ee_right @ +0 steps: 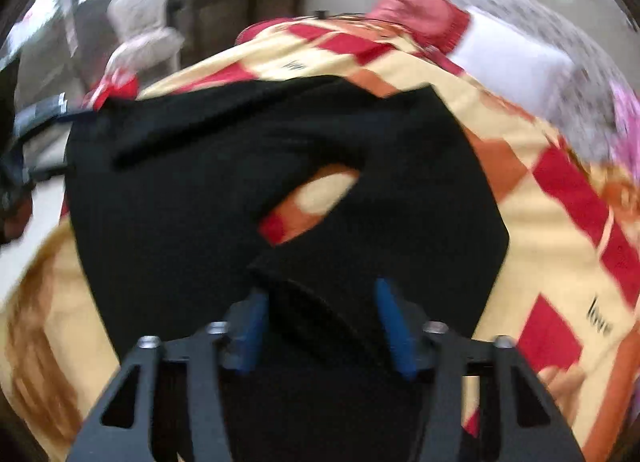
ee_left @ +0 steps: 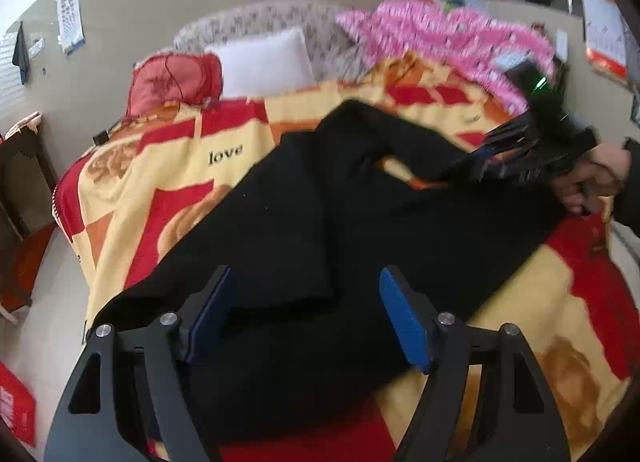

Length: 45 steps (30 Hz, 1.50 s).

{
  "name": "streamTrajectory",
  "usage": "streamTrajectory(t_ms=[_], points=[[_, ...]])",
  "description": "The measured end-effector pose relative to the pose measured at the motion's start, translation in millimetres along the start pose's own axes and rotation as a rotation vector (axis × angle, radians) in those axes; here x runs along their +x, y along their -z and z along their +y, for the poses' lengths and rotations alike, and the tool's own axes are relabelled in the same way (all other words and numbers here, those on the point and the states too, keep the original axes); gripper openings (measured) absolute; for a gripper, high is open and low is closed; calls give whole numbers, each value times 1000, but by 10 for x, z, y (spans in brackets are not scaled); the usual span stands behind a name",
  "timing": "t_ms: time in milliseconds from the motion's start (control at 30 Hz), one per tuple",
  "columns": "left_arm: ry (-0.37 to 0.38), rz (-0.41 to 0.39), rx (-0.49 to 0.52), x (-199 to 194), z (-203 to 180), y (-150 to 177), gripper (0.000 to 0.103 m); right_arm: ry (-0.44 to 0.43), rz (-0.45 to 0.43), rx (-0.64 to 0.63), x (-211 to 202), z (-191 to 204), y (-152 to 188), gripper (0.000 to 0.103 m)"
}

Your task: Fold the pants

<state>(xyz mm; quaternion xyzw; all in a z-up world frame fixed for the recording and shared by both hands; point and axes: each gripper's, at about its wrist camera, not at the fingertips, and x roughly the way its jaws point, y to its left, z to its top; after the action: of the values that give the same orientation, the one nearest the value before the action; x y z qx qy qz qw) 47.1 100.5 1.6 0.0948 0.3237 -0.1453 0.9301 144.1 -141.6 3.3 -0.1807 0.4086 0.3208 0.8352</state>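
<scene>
Looking across the bed [ee_left: 132, 190], you have the black pants [ee_left: 320, 222] spread over the red-and-yellow blanket [ee_left: 168, 198], one leg already lying over the other, with a small window of blanket showing through where the cloth does not quite meet. That lay suits a fold in half, I judge: the pants are flat enough for you to take an edge from each side. Your left gripper [ee_left: 308, 318] hangs above the near edge of the pants with its blue pads [ee_left: 404, 322] spread wide, nothing between them pressed. Your right gripper [ee_right: 320, 326] has a raised fold of the black cloth between its pads, which stand apart on either side of it; whether they already pinch it, blur keeps me from saying.
</scene>
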Motion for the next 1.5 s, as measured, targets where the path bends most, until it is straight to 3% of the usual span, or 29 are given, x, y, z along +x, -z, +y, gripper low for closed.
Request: streamTrajectory(t_ms=[33, 67, 100, 133, 167, 200, 267, 367, 500, 633, 800, 967, 1067, 1100, 1167, 1267, 1333, 1400, 1500], points=[[12, 21, 7, 69, -14, -28, 74, 19, -8, 22, -12, -33, -11, 4], [24, 36, 10, 117, -36, -27, 74, 35, -27, 49, -57, -72, -17, 6], [23, 63, -3, 193, -39, -23, 62, 41, -62, 80, -121, -123, -25, 6], [9, 84, -27, 255, 13, -24, 47, 53, -98, 119, -210, -185, -33, 6], [-2, 109, -65, 300, 81, -33, 15, 64, -135, 161, -307, -254, -37, 5], [5, 124, -143, 310, 217, -63, 8, 71, -175, 207, -423, -332, -37, 5], [-10, 82, -237, 199, 417, -115, 7, 95, -264, 311, -723, -522, -15, 5], [-81, -20, -330, -101, 770, -248, 7, 100, -396, 482, -1204, -858, 70, 5], [-118, -59, -377, -223, 1154, -439, 7, 48, -501, 640, -1713, -1178, 225, 5], [-133, -81, -422, -253, 1485, -563, 6, -11, -572, 715, -2156, -1133, 427, 5], [-124, -64, -415, -60, 1543, -578, 6, -78, -611, 771, -2513, -1004, 780, 5], [-144, -19, -413, 359, 1552, -660, 6, -40, -550, 859, -2214, -1248, 907, 5], [-192, 41, -436, 656, 1605, -672, 8, 13, -469, 892, -1748, -1612, 834, 7], [-214, 64, -465, 737, 1656, -647, 10, 67, -441, 895, -1608, -1712, 812, 12], [-248, 72, -513, 734, 1728, -599, 10, 243, -365, 905, -1416, -1819, 787, 13], [-315, -8, -550, 421, 1693, -536, 13, 311, -325, 794, -1353, -1680, 690, 16], [-285, -83, -543, 210, 1572, -556, 24, 305, -329, 738, -1366, -1519, 676, 22], [-214, -130, -522, 89, 1408, -593, 52, 281, -307, 707, -1327, -1403, 677, 29], [-32, -124, -461, 161, 1069, -600, 60, 198, -212, 681, -1108, -1251, 699, 29]])
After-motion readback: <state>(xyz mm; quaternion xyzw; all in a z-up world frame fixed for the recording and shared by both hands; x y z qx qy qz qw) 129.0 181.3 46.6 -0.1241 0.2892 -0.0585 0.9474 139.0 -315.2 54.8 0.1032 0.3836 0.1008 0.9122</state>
